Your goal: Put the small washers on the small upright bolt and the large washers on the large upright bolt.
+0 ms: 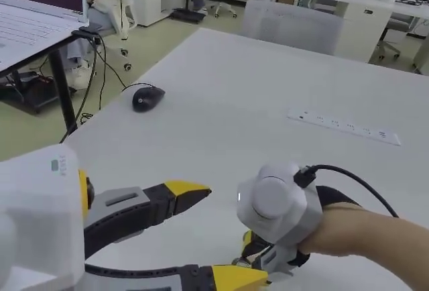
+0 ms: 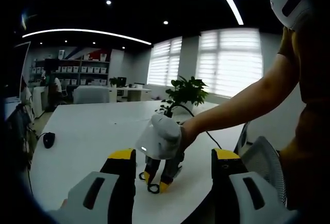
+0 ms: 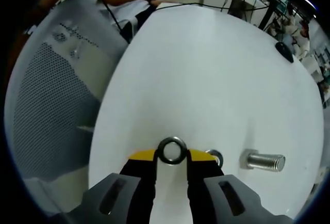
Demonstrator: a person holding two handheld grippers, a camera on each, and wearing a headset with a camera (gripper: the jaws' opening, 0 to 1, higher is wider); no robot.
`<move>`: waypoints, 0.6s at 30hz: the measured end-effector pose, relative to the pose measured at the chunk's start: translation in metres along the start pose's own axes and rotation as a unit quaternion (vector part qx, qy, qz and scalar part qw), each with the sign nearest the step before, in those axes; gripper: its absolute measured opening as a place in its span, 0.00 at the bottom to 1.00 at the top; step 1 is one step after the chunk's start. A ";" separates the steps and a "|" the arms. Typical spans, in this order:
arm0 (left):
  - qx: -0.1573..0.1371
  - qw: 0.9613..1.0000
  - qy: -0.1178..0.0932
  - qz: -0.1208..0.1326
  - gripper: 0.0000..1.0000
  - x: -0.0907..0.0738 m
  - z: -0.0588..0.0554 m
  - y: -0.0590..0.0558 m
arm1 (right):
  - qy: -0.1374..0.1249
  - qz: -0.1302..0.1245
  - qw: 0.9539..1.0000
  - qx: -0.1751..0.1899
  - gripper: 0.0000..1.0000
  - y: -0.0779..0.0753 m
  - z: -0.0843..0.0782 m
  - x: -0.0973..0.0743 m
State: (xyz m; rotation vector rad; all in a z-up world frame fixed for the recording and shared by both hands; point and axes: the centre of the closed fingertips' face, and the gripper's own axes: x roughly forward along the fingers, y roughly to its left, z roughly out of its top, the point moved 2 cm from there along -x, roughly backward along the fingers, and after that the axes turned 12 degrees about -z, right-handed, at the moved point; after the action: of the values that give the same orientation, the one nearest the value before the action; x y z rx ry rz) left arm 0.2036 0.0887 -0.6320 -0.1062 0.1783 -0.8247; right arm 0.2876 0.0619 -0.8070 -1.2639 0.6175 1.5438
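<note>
My right gripper is shut on a steel washer, held flat between its yellow tips just over the white table. To its right a large threaded bolt stands on the table, and a second washer lies beside the right jaw. In the head view the right gripper points down at the table near the front edge. My left gripper is open, its jaws spread on either side of the right one. The left gripper view shows the left gripper framing the right gripper and its washer.
A black mouse lies at the table's far left and a white power strip at the far right. A laptop sits on a side desk to the left. A grey mesh chair stands by the table's near edge.
</note>
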 end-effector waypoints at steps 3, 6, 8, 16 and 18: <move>-0.001 1.000 0.001 0.000 0.58 0.000 0.000 0.001 | -0.002 0.000 1.000 -0.001 0.22 -0.001 0.001 -0.002; -0.001 1.000 0.004 -0.001 0.58 0.001 -0.001 0.001 | -0.003 0.001 1.000 0.000 0.22 -0.001 0.000 -0.005; -0.001 1.000 0.005 -0.001 0.58 0.002 -0.002 0.001 | -0.003 0.000 1.000 0.001 0.22 -0.002 -0.001 -0.008; -0.003 1.000 0.008 -0.006 0.58 0.004 -0.003 0.000 | -0.014 -0.019 1.000 0.005 0.22 -0.017 -0.001 -0.030; -0.003 1.000 0.010 -0.008 0.58 0.005 -0.004 -0.001 | -0.013 -0.028 1.000 0.005 0.22 -0.024 -0.003 -0.037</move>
State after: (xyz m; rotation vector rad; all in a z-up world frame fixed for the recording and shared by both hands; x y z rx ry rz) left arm 0.2057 0.0839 -0.6361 -0.1054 0.1992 -0.8422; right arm 0.3085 0.0544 -0.7691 -1.2423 0.5682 1.5072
